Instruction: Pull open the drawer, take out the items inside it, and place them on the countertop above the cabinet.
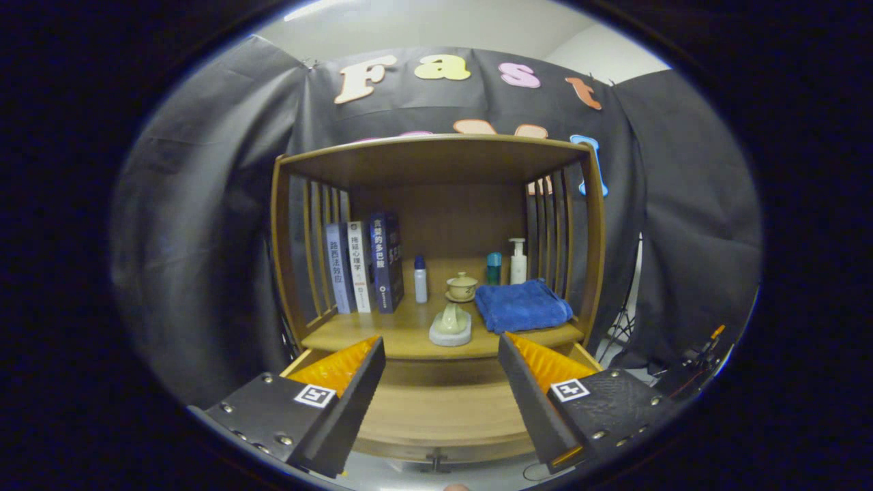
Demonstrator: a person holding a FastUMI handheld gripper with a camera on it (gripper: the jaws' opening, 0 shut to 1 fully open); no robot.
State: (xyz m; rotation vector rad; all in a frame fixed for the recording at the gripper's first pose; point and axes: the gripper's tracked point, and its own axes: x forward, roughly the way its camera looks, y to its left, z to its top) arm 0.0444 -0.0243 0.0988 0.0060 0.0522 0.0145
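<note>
A wooden cabinet (436, 204) is standing against the dark cloth wall, its open front facing the gripper. Its slatted sides are framing a tabletop (402, 337) that is carrying the household things. Below that surface the drawer (436, 409) is running crosswise, its long axis going from side to side and its front facing the gripper; it is sitting closed, with a small knob (436, 462) showing under its lower edge. A folded blue towel (522, 305) is lying on the right of the tabletop. Three books (361, 266) are standing upright on the left. A pump bottle (518, 261) and a teal bottle (493, 268) are standing behind the towel. A white bottle (421, 278) is standing beside the books. A pale ornament (451, 326) is sitting near the front edge, with a lidded cup (462, 286) behind it. The gripper (442, 358) is hovering ahead of the drawer, its fingers (341, 368) spread wide apart and grasping nothing.
</note>
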